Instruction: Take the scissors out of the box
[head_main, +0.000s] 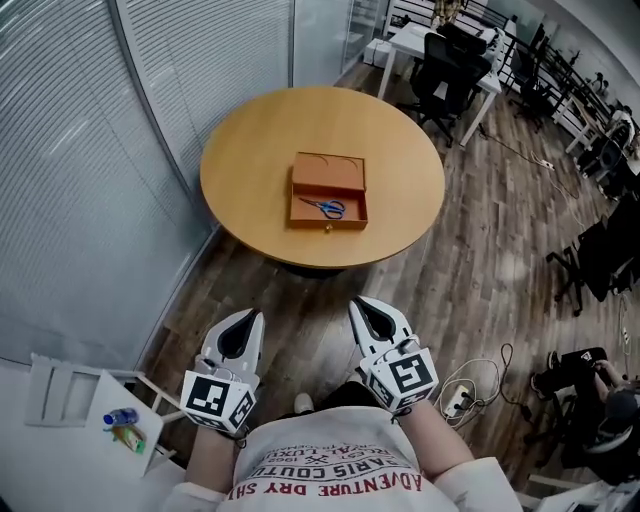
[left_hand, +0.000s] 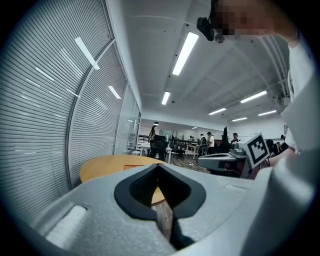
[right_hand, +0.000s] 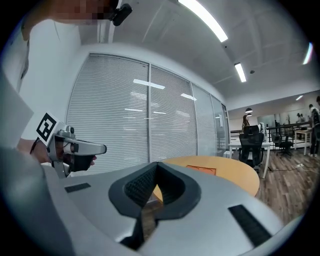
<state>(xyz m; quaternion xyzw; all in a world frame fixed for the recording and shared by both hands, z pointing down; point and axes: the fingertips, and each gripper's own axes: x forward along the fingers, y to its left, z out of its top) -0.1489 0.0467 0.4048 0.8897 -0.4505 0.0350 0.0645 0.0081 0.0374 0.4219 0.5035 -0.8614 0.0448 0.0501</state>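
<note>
An open orange box (head_main: 328, 192) lies in the middle of a round wooden table (head_main: 250, 150). Blue-handled scissors (head_main: 324, 207) rest inside it. Both grippers hang close to my body, well short of the table's near edge. The left gripper (head_main: 247, 316) has its jaws together with nothing between them. The right gripper (head_main: 360, 303) is likewise shut and empty. In the left gripper view the jaw tips (left_hand: 158, 166) meet in front of the table (left_hand: 107, 165). The right gripper view shows its shut tips (right_hand: 157, 164), with the box (right_hand: 201, 169) far ahead.
A glass wall with blinds (head_main: 80, 150) runs along the left. Black office chairs and white desks (head_main: 445, 60) stand beyond the table. A white rack (head_main: 70, 400) sits at lower left. A power strip with cables (head_main: 460, 400) lies on the wooden floor at right.
</note>
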